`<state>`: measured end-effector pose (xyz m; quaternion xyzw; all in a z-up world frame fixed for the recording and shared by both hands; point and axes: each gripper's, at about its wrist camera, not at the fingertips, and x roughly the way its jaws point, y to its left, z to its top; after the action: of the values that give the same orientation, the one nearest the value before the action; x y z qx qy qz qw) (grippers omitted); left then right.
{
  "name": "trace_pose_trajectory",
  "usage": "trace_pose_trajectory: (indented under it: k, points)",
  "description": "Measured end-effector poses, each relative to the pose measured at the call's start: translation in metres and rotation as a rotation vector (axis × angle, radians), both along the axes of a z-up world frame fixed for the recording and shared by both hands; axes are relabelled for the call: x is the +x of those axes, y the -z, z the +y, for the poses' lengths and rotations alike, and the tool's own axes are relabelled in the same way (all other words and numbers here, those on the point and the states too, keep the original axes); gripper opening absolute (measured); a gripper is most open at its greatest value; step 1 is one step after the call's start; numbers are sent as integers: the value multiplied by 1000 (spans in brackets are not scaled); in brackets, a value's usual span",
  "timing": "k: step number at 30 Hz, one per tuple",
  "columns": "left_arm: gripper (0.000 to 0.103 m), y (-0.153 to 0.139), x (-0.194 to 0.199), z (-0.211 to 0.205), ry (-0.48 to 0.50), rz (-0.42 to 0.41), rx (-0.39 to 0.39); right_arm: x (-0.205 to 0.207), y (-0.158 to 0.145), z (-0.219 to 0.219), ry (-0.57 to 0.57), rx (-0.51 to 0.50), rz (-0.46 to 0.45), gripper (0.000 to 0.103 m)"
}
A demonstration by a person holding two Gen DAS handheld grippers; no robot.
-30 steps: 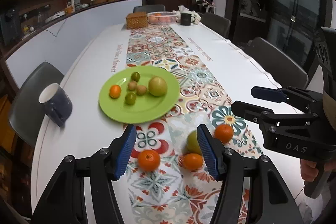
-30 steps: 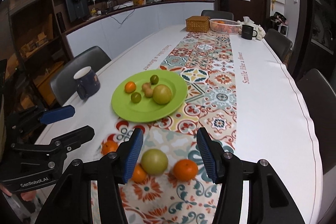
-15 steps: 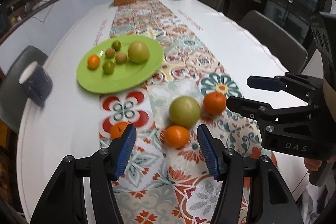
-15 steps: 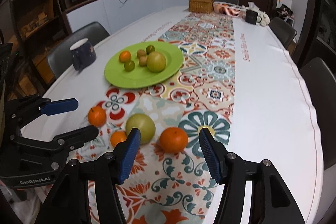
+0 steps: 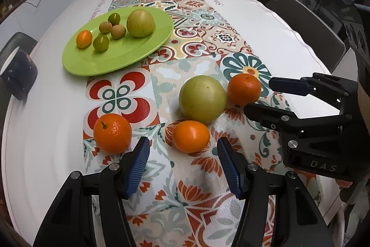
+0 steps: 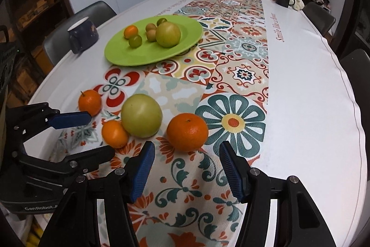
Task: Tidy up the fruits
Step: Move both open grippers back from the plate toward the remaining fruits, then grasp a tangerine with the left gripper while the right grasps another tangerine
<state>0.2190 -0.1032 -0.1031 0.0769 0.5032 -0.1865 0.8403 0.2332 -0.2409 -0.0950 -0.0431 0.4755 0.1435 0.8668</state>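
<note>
Now | left gripper jaws apart | bare cloth before orange

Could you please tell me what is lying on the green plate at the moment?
On the green plate lie six fruits: a large green one, a small orange one, two small green ones and two brownish ones. What the fruits cover underneath is hidden.

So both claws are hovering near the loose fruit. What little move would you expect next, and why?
Probably both ease forward: the left gripper around the small orange, the right gripper around the bigger orange. Each stands open with its orange just ahead, four fruits lie off the green plate.
</note>
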Motion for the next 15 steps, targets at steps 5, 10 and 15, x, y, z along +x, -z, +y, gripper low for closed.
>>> trace_pose_trajectory:
  k: [5, 10, 15]
  points:
    - [59, 5, 7, -2, 4, 16, -7, 7, 7, 0, 11, 2, 15, 59]
    - [55, 8, 11, -5, 10, 22, -9, 13, 11, 3, 11, -10, 18, 58]
    - [42, 11, 14, -4, 17, 42, -31, 17, 16, 7, 8, -23, 24, 55]
